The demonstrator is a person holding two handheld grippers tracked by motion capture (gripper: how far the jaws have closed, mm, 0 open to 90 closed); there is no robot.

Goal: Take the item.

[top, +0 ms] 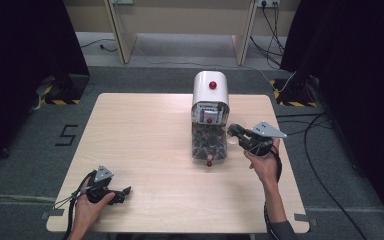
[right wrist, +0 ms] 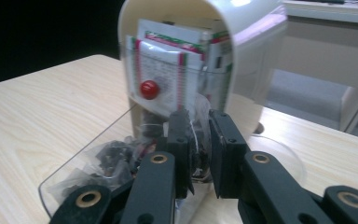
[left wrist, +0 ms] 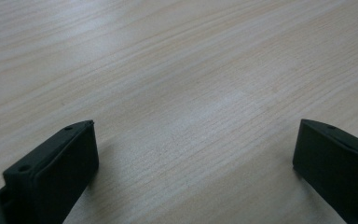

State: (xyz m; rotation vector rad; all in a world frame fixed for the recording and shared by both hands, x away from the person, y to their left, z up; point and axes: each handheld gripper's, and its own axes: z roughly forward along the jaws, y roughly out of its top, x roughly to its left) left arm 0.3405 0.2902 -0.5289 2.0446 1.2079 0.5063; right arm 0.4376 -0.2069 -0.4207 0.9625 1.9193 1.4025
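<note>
A white domed dispenser [top: 210, 87] [right wrist: 247, 42] with a red knob stands at the table's back centre. Its clear drawer [top: 209, 147] [right wrist: 88, 163] is pulled out towards me and holds several dark packets. Red-and-green-edged sachets [right wrist: 165, 60] sit in the compartment above. My right gripper [top: 232, 131] [right wrist: 199, 123] hovers just right of the drawer, shut on a small clear packet [right wrist: 196, 140] with dark contents. My left gripper [top: 127, 190] [left wrist: 196, 123] rests low at the table's front left, its jaws wide apart over bare wood with nothing between them.
The light wooden table [top: 145, 135] has bare room to the left of the dispenser. Beyond the far edge stand wooden desk legs [top: 122, 35]. Cables [top: 320, 130] run across the grey floor on the right, and black curtains close in both sides.
</note>
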